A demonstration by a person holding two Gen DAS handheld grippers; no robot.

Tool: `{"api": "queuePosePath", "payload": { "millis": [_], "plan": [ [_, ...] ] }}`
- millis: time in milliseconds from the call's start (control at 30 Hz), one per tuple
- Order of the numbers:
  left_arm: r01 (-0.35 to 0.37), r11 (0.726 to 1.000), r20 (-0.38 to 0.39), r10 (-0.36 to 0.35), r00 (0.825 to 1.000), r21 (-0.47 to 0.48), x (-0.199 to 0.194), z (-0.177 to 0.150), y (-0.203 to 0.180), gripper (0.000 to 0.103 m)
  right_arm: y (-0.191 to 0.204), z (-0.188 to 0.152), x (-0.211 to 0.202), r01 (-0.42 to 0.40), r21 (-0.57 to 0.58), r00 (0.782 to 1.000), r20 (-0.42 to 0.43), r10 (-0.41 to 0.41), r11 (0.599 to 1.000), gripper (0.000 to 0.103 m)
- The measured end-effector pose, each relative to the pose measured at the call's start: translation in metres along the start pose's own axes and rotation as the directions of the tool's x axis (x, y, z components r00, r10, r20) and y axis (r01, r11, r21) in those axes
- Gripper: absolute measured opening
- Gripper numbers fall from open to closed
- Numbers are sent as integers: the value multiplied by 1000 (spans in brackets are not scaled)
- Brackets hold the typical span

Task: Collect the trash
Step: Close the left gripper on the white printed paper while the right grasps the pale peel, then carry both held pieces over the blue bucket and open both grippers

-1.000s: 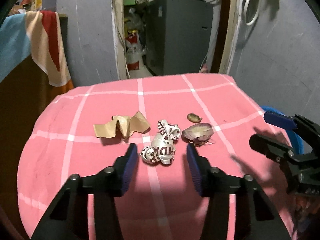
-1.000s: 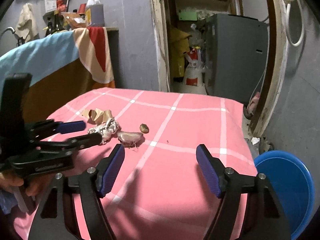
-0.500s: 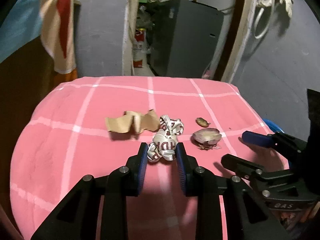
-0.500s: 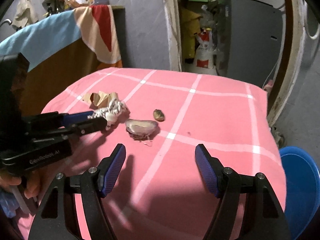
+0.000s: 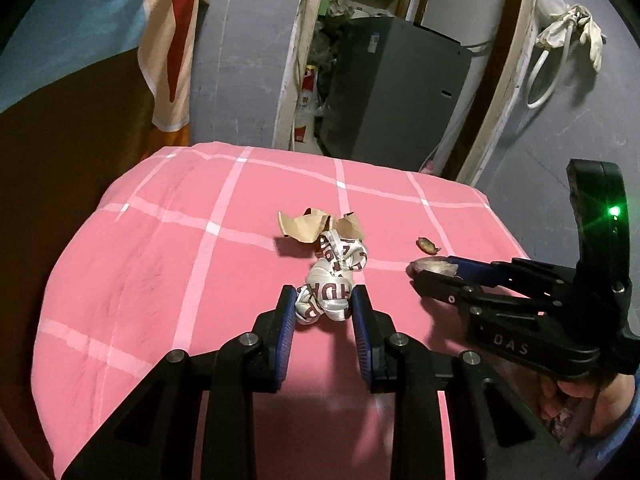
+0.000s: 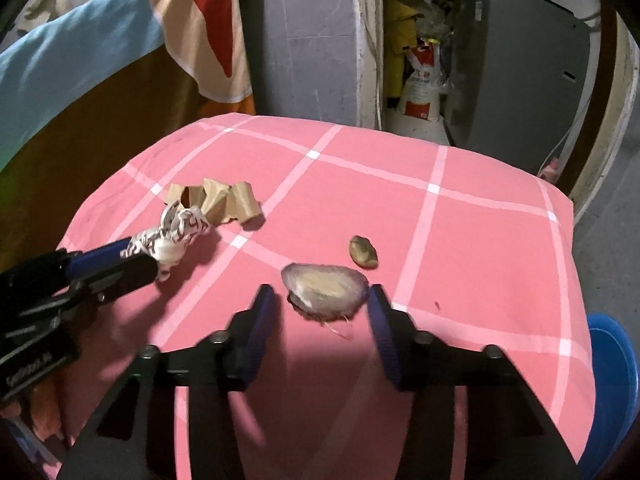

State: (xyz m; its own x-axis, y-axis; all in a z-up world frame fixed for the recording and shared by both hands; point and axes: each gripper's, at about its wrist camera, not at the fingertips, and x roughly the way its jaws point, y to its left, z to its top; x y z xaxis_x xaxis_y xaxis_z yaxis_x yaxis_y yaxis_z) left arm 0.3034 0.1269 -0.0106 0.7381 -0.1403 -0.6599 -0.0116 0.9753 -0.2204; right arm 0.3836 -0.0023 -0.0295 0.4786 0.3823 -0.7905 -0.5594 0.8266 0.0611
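Your left gripper (image 5: 323,305) was clamped on the crumpled wrapper (image 5: 334,280), which lay on the pink checked cloth (image 5: 160,264) at the 6 o'clock side of the brown paper scrap (image 5: 308,228). Your right gripper (image 6: 320,300) had just been closing; its jaws stood apart around the onion peel (image 6: 324,289), the left pad clear of it. A small peel (image 6: 363,251) lay at the onion peel's 1 o'clock.

Bare pink cloth (image 6: 460,240) right of peel (image 6: 324,290); brown paper (image 6: 216,200) crowding wrapper (image 5: 332,280)
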Motion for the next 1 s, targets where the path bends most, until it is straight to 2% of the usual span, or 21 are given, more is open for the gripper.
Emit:
{"api": "queuePosePath", "payload": {
  "millis": [233,333,467,633,833,1000],
  "plan": [
    [17,1000,15,-17,1000,15,-11,-9,-11,23,-2,-13,-15,-47,15,998,39,46,999,33],
    [37,999,50,-39,998,27,-20,-13,-22,23,-4,-24,-34,-66,21,993,101,64,998,33],
    [78,996,131,-83,988,39,-36,-15,-39,23,-11,-41,-69,-60,32,975,218,52,998,33],
    [126,990,249,-139,958,68,-61,-18,-68,23,-19,-59,-119,-23,34,928,373,9,999,33],
    [169,980,367,-197,909,106,-86,-14,-109,23,-36,-78,-180,51,62,841,536,-77,997,33],
    [202,967,419,-249,873,153,-97,-12,-145,23,-53,-95,-220,108,110,776,612,-153,988,33]
  ]
}}
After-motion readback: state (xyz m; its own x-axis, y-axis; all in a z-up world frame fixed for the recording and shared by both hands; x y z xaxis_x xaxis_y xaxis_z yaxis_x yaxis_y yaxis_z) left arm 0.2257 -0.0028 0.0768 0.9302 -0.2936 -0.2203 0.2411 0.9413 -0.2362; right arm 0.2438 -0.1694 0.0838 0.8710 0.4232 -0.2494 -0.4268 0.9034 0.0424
